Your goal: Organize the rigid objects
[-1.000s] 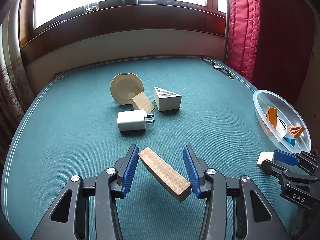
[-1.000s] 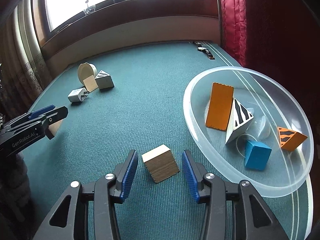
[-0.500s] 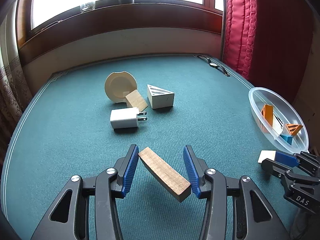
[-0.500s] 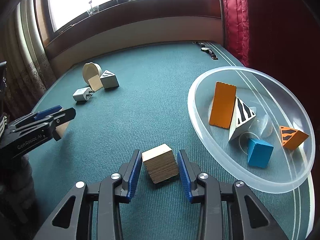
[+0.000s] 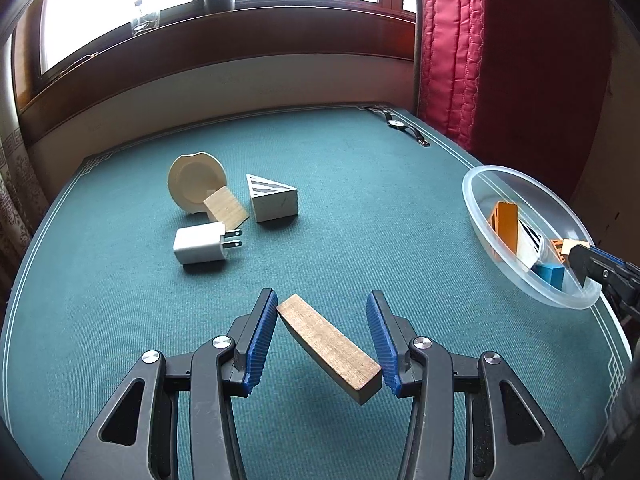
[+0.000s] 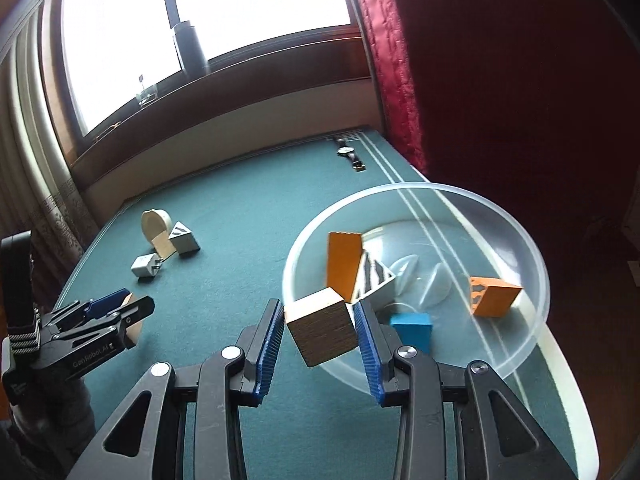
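Observation:
My left gripper [image 5: 322, 334] is shut on a flat wooden plank [image 5: 329, 347], held slantwise above the green table. It also shows in the right wrist view [image 6: 120, 308]. My right gripper [image 6: 320, 330] is shut on a wooden cube [image 6: 322, 331] and holds it in the air at the near rim of the clear plastic bowl [image 6: 532, 256]. The bowl [image 5: 480, 224] holds an orange block [image 6: 344, 266], a striped wedge [image 6: 374, 280], a blue block [image 6: 412, 330] and an orange wedge [image 6: 494, 294].
On the table's far left lie a white charger plug [image 5: 200, 244], a round wooden disc [image 5: 194, 180], a small wooden block [image 5: 225, 210] and a striped grey wedge [image 5: 272, 202]. A wristwatch [image 5: 402, 127] lies at the far right edge by the red curtain [image 5: 452, 52].
My right gripper closed on the wooden cube, lifted it off the table and carried it to the bowl's rim. My left gripper kept hold of the plank.

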